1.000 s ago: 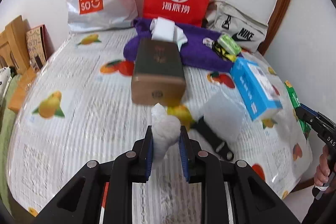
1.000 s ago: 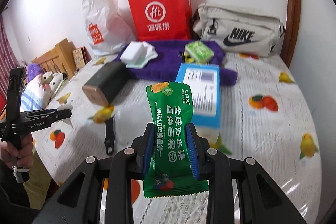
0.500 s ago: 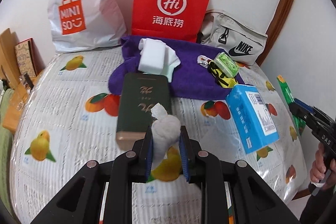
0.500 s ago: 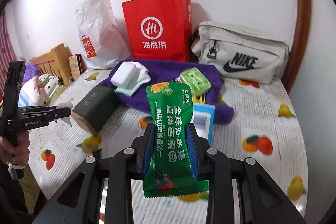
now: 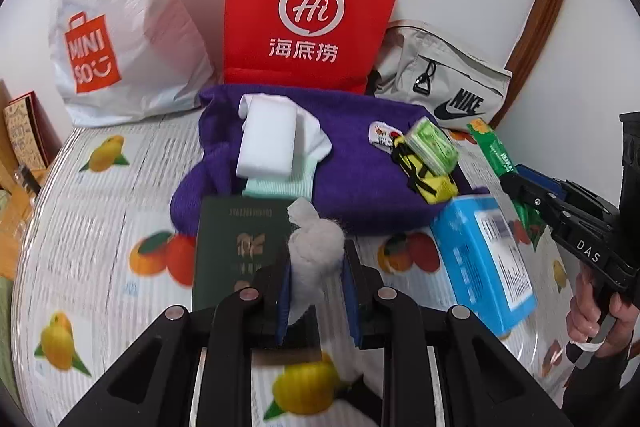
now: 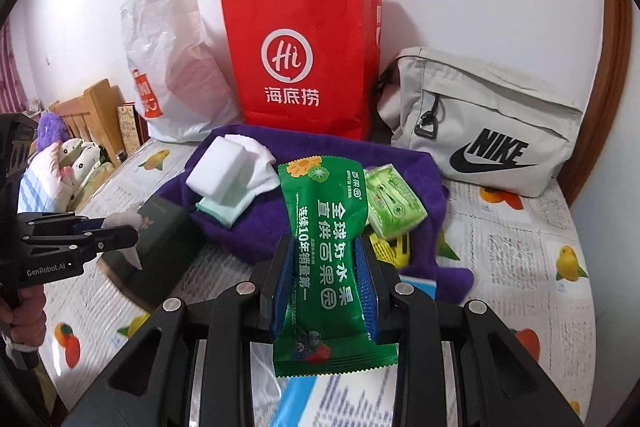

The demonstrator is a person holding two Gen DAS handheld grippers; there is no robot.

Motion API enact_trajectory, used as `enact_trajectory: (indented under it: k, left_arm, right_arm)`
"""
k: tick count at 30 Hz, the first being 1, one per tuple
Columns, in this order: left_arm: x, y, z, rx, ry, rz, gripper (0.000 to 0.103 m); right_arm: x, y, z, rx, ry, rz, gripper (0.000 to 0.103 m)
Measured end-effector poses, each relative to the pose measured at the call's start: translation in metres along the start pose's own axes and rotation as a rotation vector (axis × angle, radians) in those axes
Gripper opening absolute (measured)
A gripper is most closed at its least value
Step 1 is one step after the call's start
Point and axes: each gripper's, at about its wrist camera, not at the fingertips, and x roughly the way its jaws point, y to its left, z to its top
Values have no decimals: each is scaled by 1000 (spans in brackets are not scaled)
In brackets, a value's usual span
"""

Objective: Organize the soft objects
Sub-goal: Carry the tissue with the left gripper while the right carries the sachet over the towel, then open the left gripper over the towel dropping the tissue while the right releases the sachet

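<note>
My left gripper (image 5: 316, 279) is shut on a white crumpled tissue wad (image 5: 316, 251) and holds it above the dark green box (image 5: 236, 247). My right gripper (image 6: 324, 287) is shut on a green snack packet (image 6: 326, 255) and holds it above the table; the same packet shows in the left wrist view (image 5: 500, 163). A purple towel (image 5: 352, 163) lies at the back with a white sponge (image 5: 268, 143) on folded white and mint cloths, a green tissue pack (image 5: 432, 147) and a yellow item (image 5: 428, 179) on it.
A blue box (image 5: 484, 263) lies right of the green box. A red paper bag (image 5: 312, 7), a white Miniso bag (image 5: 120, 27) and a grey Nike bag (image 6: 492, 139) stand along the wall. The table (image 5: 92, 211) has a fruit-print cover. Wooden furniture (image 6: 92, 111) stands left.
Both grippers have moved forward toward the purple towel and the bags, each still holding its item. The green box now lies under the left gripper.
</note>
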Motion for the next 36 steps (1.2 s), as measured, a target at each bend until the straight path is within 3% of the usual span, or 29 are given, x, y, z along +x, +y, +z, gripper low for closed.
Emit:
enact_trajectory:
  k: [16, 23, 32, 34, 36]
  left_arm:
    - [82, 2, 71, -10, 86, -25, 23]
    - [117, -3, 90, -27, 143, -46, 23]
    - [135, -3, 98, -26, 170, -45, 23]
    - [135, -3, 97, -23, 173, -57, 24]
    - [136, -3, 97, -23, 176, -56, 24]
  right_arm:
    - [89, -20, 36, -12, 122, 9, 31]
    - [117, -27, 40, -28, 182, 25, 31]
    - [132, -34, 38, -41, 211, 30, 33]
    - [133, -33, 38, -47, 210, 32, 36]
    - [133, -33, 38, -43, 208, 47, 46]
